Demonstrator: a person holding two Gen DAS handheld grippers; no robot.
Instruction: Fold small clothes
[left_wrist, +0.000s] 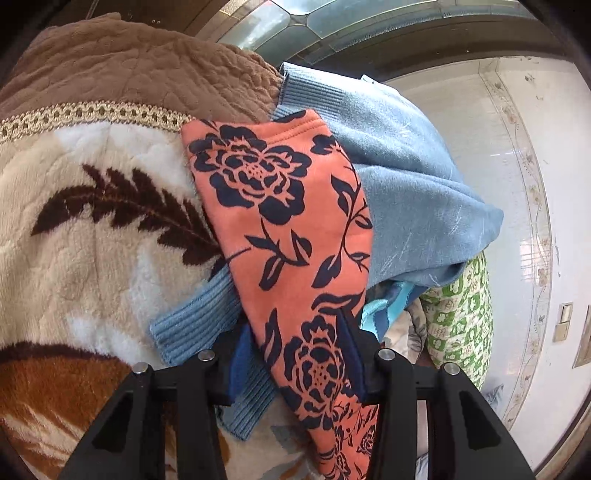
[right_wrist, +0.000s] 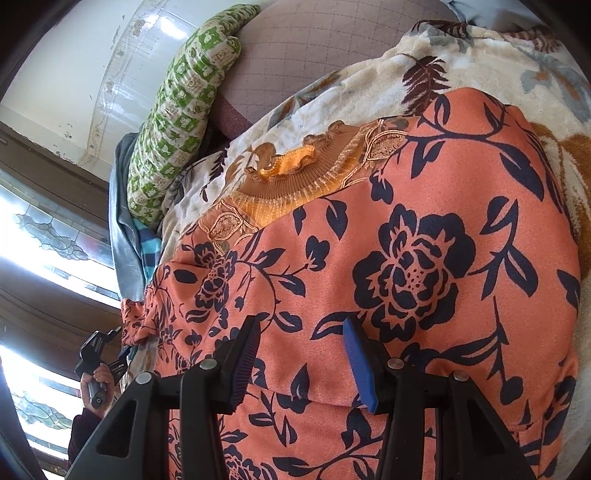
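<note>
The orange floral garment (right_wrist: 406, 258) lies spread over a plush blanket (left_wrist: 92, 240) on the bed, its ribbed orange collar (right_wrist: 295, 177) toward twelve o'clock in the right wrist view. One sleeve (left_wrist: 280, 221) of it runs from about eleven o'clock down to six in the left wrist view, draped across a blue-grey sweater (left_wrist: 406, 184) (its ribbed cuff (left_wrist: 192, 325) pokes out at eight o'clock).

The left gripper (left_wrist: 295, 354) has its jaws around that sleeve: the cloth passes between the blue pads and fills the gap, so they appear clenched on it. The same gripper shows small at eight o'clock in the right wrist view, with a hand (right_wrist: 96, 380) wrapped around its handle.

The right gripper (right_wrist: 303, 358) hovers over the body of the garment, jaws released, both blue pads clear of the cloth with a plain gap between them.

A green-and-white patterned pillow (right_wrist: 177, 110) sits at eleven o'clock in the right wrist view, against the wall.
</note>
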